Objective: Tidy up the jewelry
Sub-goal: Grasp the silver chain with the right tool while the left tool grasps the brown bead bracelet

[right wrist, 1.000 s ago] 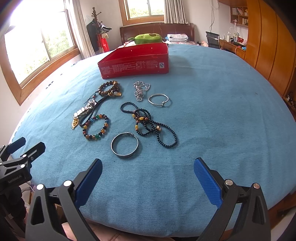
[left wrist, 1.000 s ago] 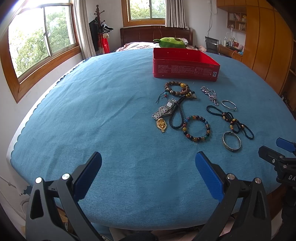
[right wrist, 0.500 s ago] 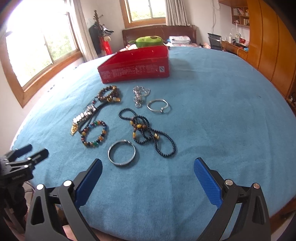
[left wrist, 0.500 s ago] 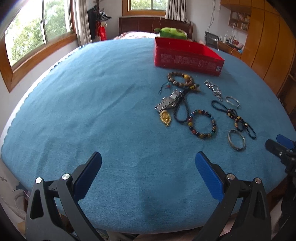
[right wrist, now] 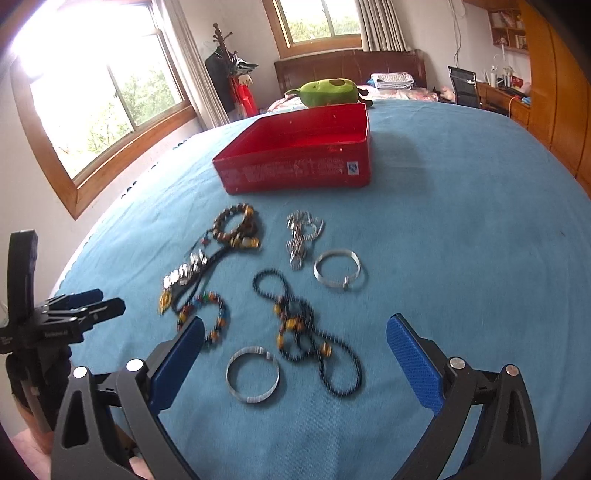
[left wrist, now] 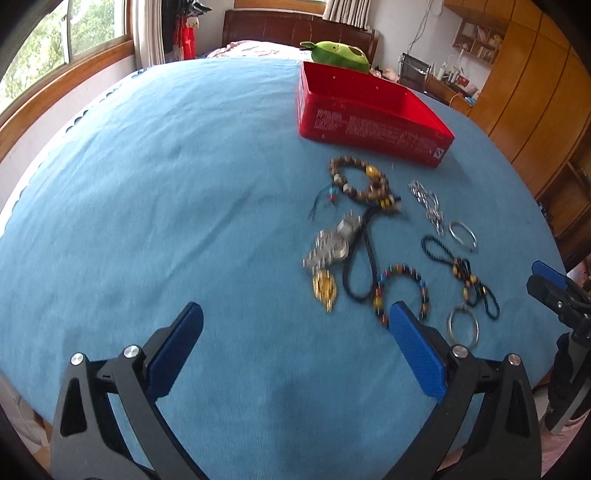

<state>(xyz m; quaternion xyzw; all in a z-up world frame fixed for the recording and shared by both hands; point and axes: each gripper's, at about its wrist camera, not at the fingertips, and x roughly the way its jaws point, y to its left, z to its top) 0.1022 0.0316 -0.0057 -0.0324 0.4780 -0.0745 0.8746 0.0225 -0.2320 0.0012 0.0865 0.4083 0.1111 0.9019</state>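
Blue-clothed desk (right wrist: 461,240) carries an empty red tin (right wrist: 299,170), rigid. Jewelry lies loose before it. Your black bead strand (right wrist: 314,332) is limp: pinch one cord. Silver bangle (right wrist: 253,376), stiff and slick: take its rim. Both grippers (left wrist: 295,341) (right wrist: 295,347) gape wide, empty.

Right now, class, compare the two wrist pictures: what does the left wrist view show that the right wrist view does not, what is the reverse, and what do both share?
Only the left wrist view shows the right tool from outside, at its right edge, and the window on the left only in part.

Only the right wrist view shows the left tool from outside, at its left edge, the folded bedding and the second window.

Both share the red box, the green plush toy, the blue cloth and the jewelry lying loose on it.
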